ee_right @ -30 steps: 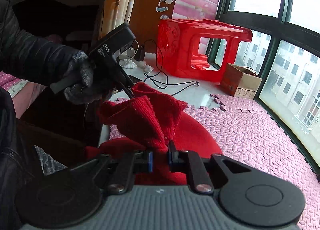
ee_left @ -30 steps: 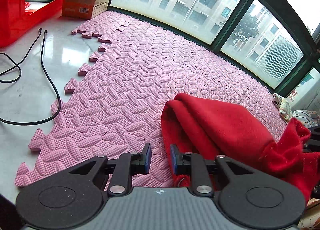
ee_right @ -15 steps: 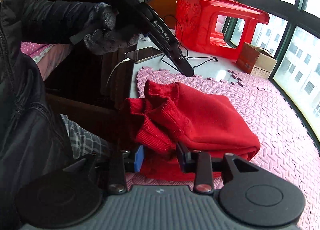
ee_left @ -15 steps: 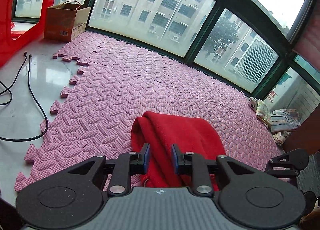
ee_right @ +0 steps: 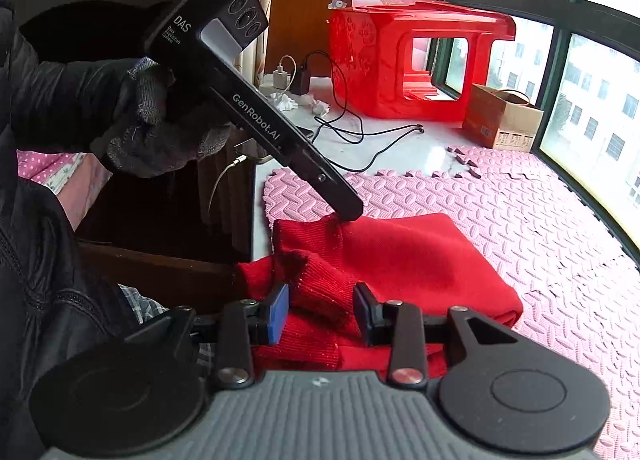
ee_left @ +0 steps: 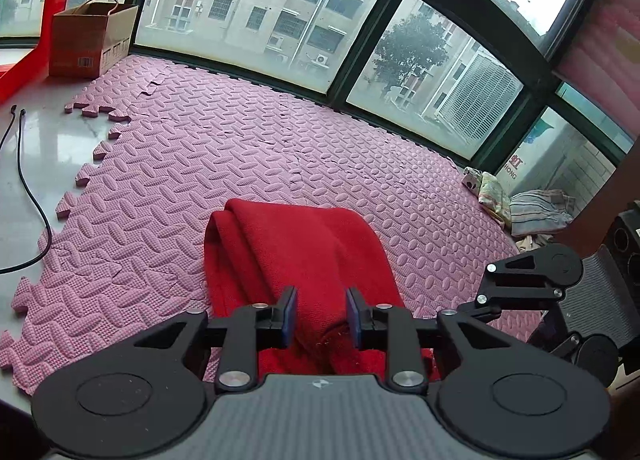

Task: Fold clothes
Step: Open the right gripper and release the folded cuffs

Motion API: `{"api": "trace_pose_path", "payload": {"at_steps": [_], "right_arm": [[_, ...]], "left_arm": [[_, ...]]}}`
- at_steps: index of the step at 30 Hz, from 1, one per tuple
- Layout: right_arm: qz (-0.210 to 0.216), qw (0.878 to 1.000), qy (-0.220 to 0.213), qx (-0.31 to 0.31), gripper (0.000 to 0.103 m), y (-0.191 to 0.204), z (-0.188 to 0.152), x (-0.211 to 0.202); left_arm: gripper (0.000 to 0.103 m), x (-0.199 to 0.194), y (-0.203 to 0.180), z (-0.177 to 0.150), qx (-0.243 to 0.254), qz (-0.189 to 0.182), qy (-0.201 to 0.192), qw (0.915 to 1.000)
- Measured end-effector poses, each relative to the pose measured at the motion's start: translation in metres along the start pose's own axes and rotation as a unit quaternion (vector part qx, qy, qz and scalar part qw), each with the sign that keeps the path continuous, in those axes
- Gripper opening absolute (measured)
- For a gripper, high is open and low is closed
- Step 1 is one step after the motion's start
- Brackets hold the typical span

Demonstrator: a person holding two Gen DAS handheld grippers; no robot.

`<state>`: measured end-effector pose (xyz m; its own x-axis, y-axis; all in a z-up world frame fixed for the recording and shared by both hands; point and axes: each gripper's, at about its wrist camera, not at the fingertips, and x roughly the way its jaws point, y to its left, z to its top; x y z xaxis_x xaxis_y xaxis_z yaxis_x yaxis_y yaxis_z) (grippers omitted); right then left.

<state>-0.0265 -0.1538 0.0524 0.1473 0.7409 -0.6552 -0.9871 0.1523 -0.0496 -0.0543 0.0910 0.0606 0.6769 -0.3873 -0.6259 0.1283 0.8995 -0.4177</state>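
A red knit sweater (ee_left: 296, 244) lies folded on the pink foam mat (ee_left: 248, 148); it also shows in the right wrist view (ee_right: 408, 256). My left gripper (ee_left: 320, 318) is open, its jaws either side of a raised fold at the sweater's near end. My right gripper (ee_right: 320, 308) is open over the ribbed cuffs (ee_right: 320, 280) at the sweater's near edge. In the right wrist view the left gripper's tip (ee_right: 348, 212) touches the sweater's far corner. The right gripper's linkage (ee_left: 532, 288) shows at the right of the left wrist view.
A red plastic stool (ee_right: 416, 56) and a cardboard box (ee_right: 500, 120) stand beyond the mat. Black cables (ee_right: 360, 132) and chargers lie on the white floor. Folded cloths (ee_left: 520, 208) lie in the far right corner. Windows run along the mat's far side.
Both grippers have opened and let go of the sweater, which now lies flat on the mat. The left gripper has come down to the sweater's corner.
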Motion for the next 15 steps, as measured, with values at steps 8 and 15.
{"api": "trace_pose_path", "payload": {"at_steps": [8,15], "right_arm": [[-0.004,1.0,-0.01,0.02,0.008,0.001,0.001,0.001],[-0.019,0.999,-0.019,0.024,0.007,0.008,-0.001,-0.031]], "left_arm": [[0.016,0.0,-0.007,0.0,0.009,-0.015,0.008,0.9998],[0.013,-0.021,-0.021,0.009,0.037,-0.025,-0.019,0.9988]]}}
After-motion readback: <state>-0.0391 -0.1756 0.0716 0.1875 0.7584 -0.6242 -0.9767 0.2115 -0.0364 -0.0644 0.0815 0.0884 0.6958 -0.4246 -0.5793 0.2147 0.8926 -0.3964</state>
